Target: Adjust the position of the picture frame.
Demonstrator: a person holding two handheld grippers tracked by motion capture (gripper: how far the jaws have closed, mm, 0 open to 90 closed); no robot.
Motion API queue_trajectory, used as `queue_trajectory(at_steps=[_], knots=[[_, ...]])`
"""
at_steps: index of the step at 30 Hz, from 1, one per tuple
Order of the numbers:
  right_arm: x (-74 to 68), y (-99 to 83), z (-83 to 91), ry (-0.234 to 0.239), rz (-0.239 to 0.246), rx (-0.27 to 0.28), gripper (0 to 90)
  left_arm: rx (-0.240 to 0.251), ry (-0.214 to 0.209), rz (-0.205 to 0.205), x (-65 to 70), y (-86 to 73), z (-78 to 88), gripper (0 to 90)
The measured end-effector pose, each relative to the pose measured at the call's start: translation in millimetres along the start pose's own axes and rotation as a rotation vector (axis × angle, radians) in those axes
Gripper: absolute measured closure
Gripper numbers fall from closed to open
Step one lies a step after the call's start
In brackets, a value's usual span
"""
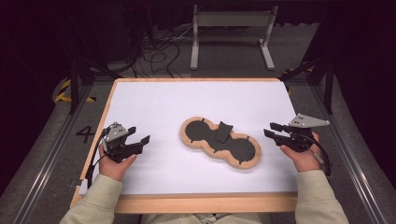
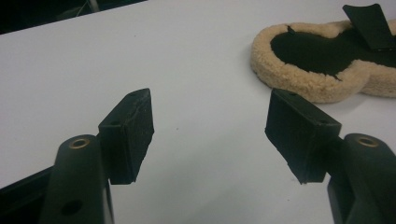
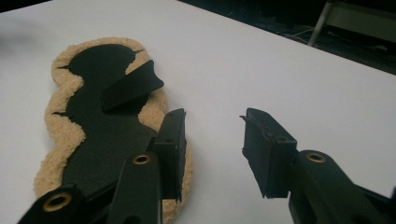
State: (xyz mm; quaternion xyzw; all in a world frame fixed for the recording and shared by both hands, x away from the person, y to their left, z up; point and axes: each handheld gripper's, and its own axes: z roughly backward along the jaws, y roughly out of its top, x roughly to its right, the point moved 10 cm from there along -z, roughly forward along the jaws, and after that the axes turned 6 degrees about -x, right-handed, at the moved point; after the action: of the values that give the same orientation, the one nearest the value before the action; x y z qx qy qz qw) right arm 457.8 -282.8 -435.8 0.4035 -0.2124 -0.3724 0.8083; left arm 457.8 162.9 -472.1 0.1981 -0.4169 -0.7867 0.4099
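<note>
A peanut-shaped pad of tan fleece with a black top [image 1: 219, 142] lies in the middle of the white table top [image 1: 159, 102], a black strap [image 1: 223, 132] across its waist. My left gripper [image 1: 139, 135] rests at the table's left side, open and empty, jaws pointing toward the pad. My right gripper [image 1: 271, 130] hovers just right of the pad, open with nothing between its jaws. The left gripper view has the pad [image 2: 322, 56] ahead to the right of the left gripper [image 2: 210, 126]. In the right gripper view the pad [image 3: 100, 126] lies left of the right gripper [image 3: 212, 149], partly behind the left jaw.
The white surface sits on a wooden board with a raised edge [image 1: 196, 203]. Behind the table stand a grey metal frame [image 1: 231, 35] and loose cables [image 1: 159, 51] on the floor. Dark rails run along both sides of the table.
</note>
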Motion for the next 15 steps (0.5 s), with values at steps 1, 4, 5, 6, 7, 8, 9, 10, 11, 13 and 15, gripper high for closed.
queue_trajectory(at_steps=[1,4,5,6,7,8,9,10,11,13,15], knots=[[0.2,-0.1,-0.8,-0.003,0.003,-0.002,59.6,0.002,-0.001,0.0,1.0,0.3,0.0,32.8],[-0.8,-0.8,-2.9,-0.004,0.006,-0.013,59.9,0.005,0.001,0.007,1.6,0.7,0.1,32.8],[-0.9,-0.9,-3.2,-0.006,0.007,-0.016,59.9,0.006,-0.002,0.01,1.6,0.8,0.0,32.7],[-1.1,-0.6,-3.4,-0.005,0.005,-0.017,59.7,0.007,-0.002,0.011,1.5,0.9,-0.1,32.7],[-1.0,-0.4,-3.5,-0.006,0.004,-0.017,59.6,0.007,-0.001,0.011,1.5,0.8,-0.2,32.6],[-0.7,-0.2,-3.6,-0.008,0.005,-0.016,59.6,0.007,-0.002,0.01,1.7,0.5,-0.3,32.6],[-0.4,0.0,-3.7,-0.009,0.003,-0.017,59.5,0.008,-0.001,0.01,1.7,0.4,-0.2,32.6],[-0.1,0.1,-3.9,-0.01,0.002,-0.017,59.6,0.007,-0.003,0.011,1.9,0.3,0.1,32.5],[-0.3,0.2,-4.3,-0.008,0.0,-0.02,59.6,0.008,-0.004,0.013,1.9,0.4,0.2,32.5],[0.0,3.3,-5.8,0.005,-0.007,-0.017,60.2,0.01,0.001,0.014,1.7,0.1,-0.5,32.4],[0.6,9.6,-7.2,0.008,-0.013,-0.012,61.6,0.001,0.009,0.013,1.5,-1.2,-1.4,32.5]])
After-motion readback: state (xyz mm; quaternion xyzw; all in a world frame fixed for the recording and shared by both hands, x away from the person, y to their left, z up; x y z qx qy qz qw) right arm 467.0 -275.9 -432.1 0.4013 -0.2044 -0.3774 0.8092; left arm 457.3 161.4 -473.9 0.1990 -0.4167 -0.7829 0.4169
